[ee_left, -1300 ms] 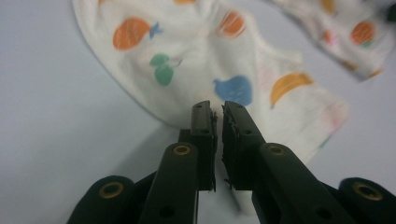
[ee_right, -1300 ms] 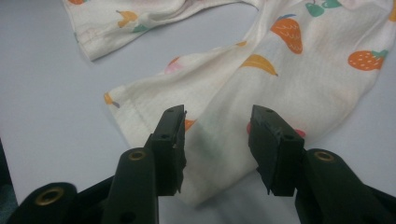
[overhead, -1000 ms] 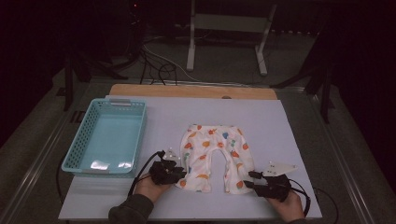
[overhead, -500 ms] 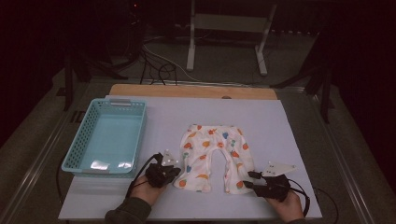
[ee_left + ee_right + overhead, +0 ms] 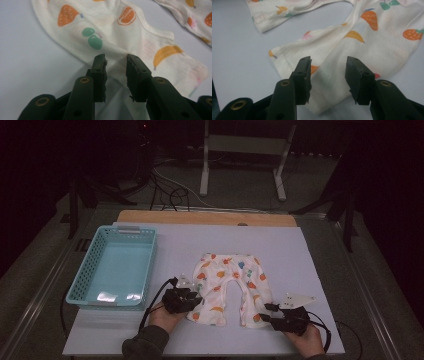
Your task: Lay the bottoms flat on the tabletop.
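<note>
- Left gripper (image 5: pixel 116 75): jaws have just been opening again after a quick pinch shut. There's a narrow gap between the pads now, with the fabric of the baby pants (image 5: pixel 229 287) bunched up in that gap. The cloth looks tented between the pads but they don't seem to be pressing it, so I'd call them apart, not clamped.
- Right gripper (image 5: pixel 329 77): jaws stand wider apart, hovering over the hem end of the other leg. Cloth lies flat under the gap, nothing pinched.
- Taking the pants as the landmark: they lie spread flat, waistband away from the person, 2 legs pointing toward them. The left gripper (image 5: pixel 186 298) is at the outer edge of the left leg, the right gripper (image 5: pixel 280 316) at the bottom hem of the right leg.
- Edges and room: the white table sheet (image 5: pixel 305 270) has plenty of bare space right of the pants and beyond the waistband. Left of the pants sits the blue basket (image 5: pixel 150 265), near but not touching, so that side is tighter. The near edge of the sheet is just behind both hands.
- Count: 1 pair of pants, 1 basket, 2 grippers, 2 hands.
- Versus 1 second ago: the left hand has nudged back to about the same spot at the leg's edge, the right hand hasn't moved, and the pants lie the same.
</note>
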Available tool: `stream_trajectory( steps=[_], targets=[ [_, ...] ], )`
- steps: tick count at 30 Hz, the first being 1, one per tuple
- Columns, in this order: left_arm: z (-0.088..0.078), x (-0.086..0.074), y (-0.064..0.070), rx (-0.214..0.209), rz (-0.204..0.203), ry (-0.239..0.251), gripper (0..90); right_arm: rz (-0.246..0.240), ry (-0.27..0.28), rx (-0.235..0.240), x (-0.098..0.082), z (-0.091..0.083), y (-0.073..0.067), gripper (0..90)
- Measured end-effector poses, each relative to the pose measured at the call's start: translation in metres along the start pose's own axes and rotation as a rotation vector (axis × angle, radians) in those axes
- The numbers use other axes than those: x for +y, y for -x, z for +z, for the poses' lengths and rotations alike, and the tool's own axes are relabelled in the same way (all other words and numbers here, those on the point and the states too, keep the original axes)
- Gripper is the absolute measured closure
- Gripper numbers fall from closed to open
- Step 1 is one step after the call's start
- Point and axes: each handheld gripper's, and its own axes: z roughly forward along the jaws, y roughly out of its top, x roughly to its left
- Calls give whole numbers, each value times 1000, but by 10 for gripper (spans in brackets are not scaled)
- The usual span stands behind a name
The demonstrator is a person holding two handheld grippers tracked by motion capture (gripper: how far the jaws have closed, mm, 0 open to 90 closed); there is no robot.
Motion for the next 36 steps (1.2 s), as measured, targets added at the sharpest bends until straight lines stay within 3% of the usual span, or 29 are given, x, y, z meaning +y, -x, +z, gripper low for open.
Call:
stream_trajectory(
  steps=[3,5,8,15,23,26,27,34,36],
  targets=[
    [7,1,4,35,31,-11,706,2,2,1,0,-1,0,554],
    [8,1,6,69,55,-11,769,-1,6,-9,0,-2,0,554],
    [8,0,9,87,91,-17,900,2,8,-9,0,-2,0,554],
    [-3,0,8,130,134,-69,900,0,5,-6,1,-2,0,554],
    [-24,-2,-7,185,97,-49,900,0,3,-2,1,-1,-1,551],
    [-27,-1,-8,166,74,-29,882,-4,5,-2,2,-1,-1,551],
    [-27,-1,-8,137,62,-22,829,-10,4,1,2,-1,-1,551],
    [-24,-10,4,34,86,-25,730,-7,-3,-3,0,-1,-3,551],
    [-20,-14,7,26,92,-46,705,-3,-1,3,-1,-2,-3,551]
  ],
)
